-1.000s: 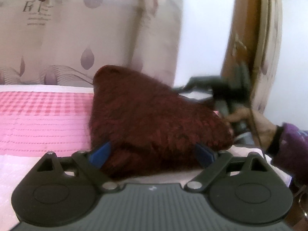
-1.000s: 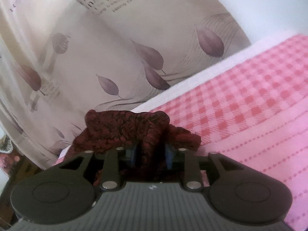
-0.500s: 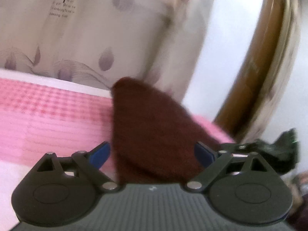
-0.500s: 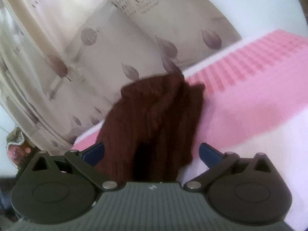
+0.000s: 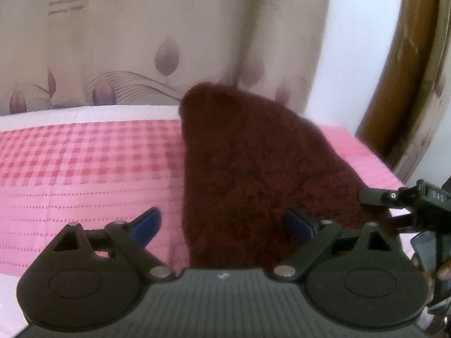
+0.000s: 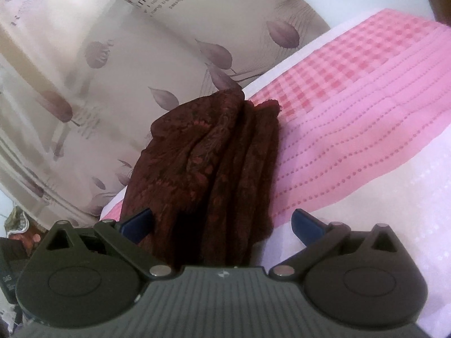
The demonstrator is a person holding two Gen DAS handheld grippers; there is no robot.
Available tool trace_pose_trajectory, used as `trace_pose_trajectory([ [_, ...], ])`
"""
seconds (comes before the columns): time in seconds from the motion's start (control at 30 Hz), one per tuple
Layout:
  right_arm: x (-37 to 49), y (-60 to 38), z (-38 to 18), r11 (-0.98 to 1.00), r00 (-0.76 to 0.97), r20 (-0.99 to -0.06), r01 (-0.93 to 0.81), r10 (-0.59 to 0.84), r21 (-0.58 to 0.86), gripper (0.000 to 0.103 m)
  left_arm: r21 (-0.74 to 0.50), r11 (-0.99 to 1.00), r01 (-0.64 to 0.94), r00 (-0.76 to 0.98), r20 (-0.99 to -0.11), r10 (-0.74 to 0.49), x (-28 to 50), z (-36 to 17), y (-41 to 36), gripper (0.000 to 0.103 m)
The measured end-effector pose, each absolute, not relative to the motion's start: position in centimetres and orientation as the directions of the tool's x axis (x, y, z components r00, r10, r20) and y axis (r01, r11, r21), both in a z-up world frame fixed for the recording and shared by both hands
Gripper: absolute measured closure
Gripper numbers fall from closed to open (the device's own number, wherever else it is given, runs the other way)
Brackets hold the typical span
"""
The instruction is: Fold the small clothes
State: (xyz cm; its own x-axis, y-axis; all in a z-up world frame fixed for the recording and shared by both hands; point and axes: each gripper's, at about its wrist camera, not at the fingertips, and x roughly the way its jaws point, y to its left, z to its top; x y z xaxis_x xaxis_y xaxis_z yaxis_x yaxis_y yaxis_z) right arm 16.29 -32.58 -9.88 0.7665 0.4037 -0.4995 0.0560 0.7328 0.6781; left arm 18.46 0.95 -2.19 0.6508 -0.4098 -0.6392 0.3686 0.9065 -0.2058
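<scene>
A dark red knitted garment (image 5: 253,174) lies folded into a thick bundle on a bed covered by a pink blanket (image 5: 84,169). The blanket has a band of pink checks on the side farther from the garment's near end, then rows of dotted stitching, and a pale edge strip runs along its far side. In the right wrist view the garment (image 6: 214,169) shows several stacked layers with lengthwise folds, and beside it, away from the curtain, the blanket (image 6: 352,129) gives way to a pale textured sheet (image 6: 394,225).

Behind the garment hangs a beige curtain (image 5: 169,42) printed with mauve leaves and lines of lettering. Beside the curtain is a white wall (image 5: 358,50), and past that a curved brown wooden frame (image 5: 406,64).

The left gripper (image 5: 224,224) has its fingers spread wide, the garment lying between them without either blue pad pressing on it. The right gripper (image 6: 222,222) has just been opening and now stands at its widest; the garment lies between its fingers, loose, not gripped. In the left wrist view the right gripper (image 5: 406,200) shows at the garment's near corner, away from the checks.
</scene>
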Motion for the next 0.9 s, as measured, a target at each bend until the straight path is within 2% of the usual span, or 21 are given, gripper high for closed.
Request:
trace_pose_trajectory([
  [0.3, 17.7, -32.4, -11.1, 0.731, 0.753, -0.511, 0.058, 0.414, 0.679, 0.0, -0.175, 0.906, 0.387, 0.645, -0.651, -0.401, 19.4, -2.7, -0.1, 0.008],
  [0.43, 18.0, -32.5, -11.2, 0.733, 0.753, -0.505, 0.045, 0.422, 0.679, 0.0, -0.153, 0.907, 0.392, 0.654, -0.648, -0.391, 19.5, -2.7, -0.4, 0.002],
  [0.9, 18.8, -32.3, -11.5, 0.738, 0.756, -0.494, 0.021, 0.429, 0.674, 0.0, -0.178, 0.891, 0.418, 0.626, -0.654, -0.425, 20.8, -3.4, -0.4, 0.0],
])
